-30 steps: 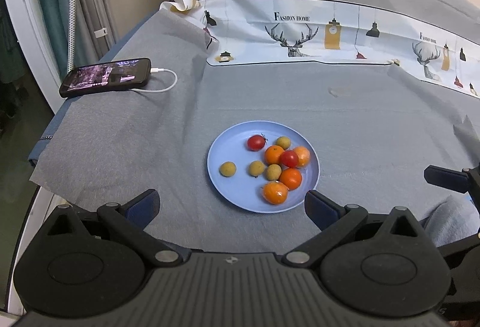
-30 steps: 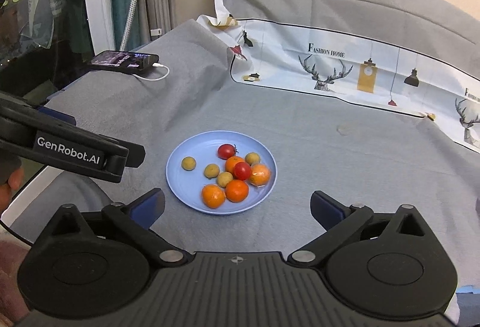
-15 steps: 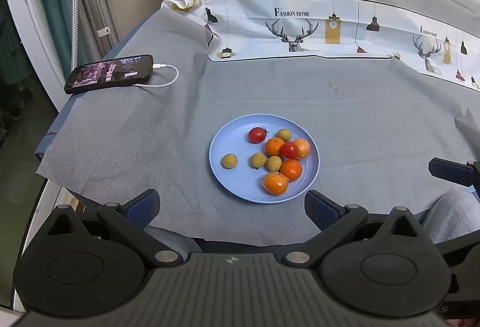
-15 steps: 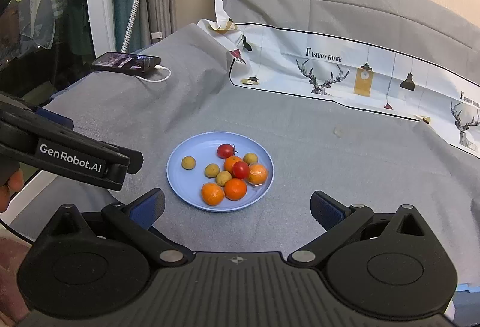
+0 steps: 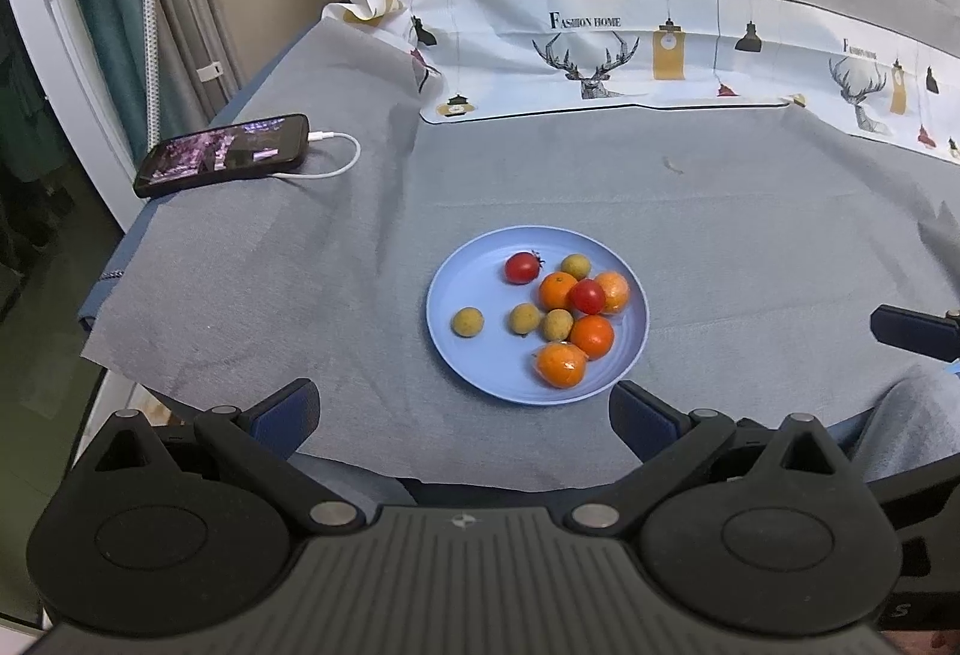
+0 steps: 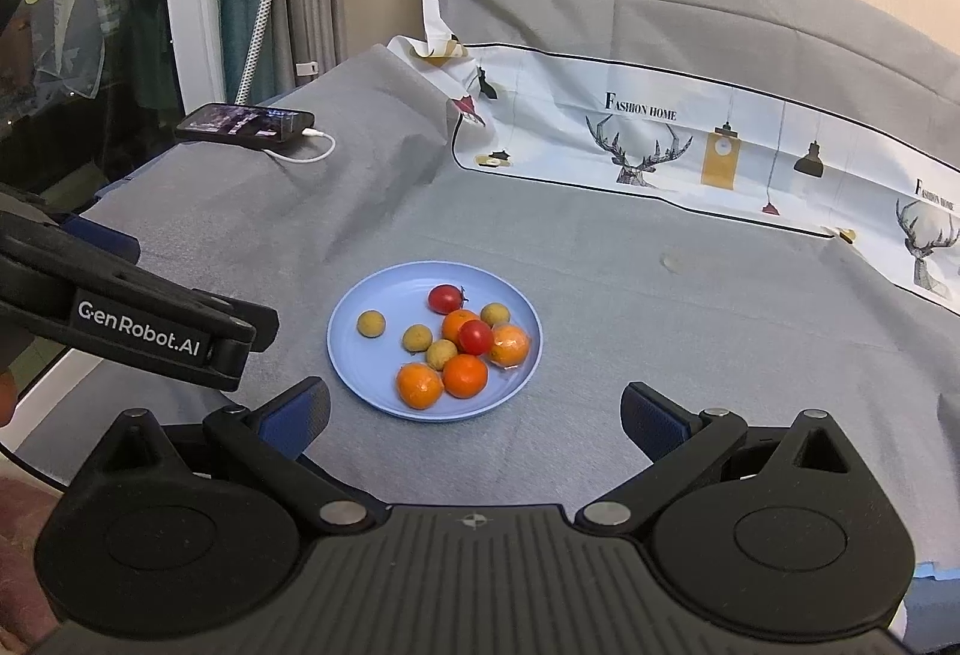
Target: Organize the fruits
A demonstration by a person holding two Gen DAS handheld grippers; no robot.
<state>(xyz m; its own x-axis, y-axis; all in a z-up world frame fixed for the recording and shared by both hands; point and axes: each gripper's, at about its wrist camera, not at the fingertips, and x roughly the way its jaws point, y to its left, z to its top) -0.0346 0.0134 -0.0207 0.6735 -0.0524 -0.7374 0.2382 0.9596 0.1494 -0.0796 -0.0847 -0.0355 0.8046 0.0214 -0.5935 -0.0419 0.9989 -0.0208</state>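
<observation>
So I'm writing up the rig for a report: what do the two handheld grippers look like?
Both look alike: matte black plastic, a ribbed centre plate flanked by two round discs, silver pivot pins, and angled link arms ending in dark blue finger pads. The left gripper seen from the right wrist shows white "GenRobot.AI" lettering on its side. The right gripper matches it. No cables visible.

My left wrist view looks down from the near edge; my right wrist view sits further right; both share the blue plate [image 5: 456,355] [image 6: 348,367].
</observation>
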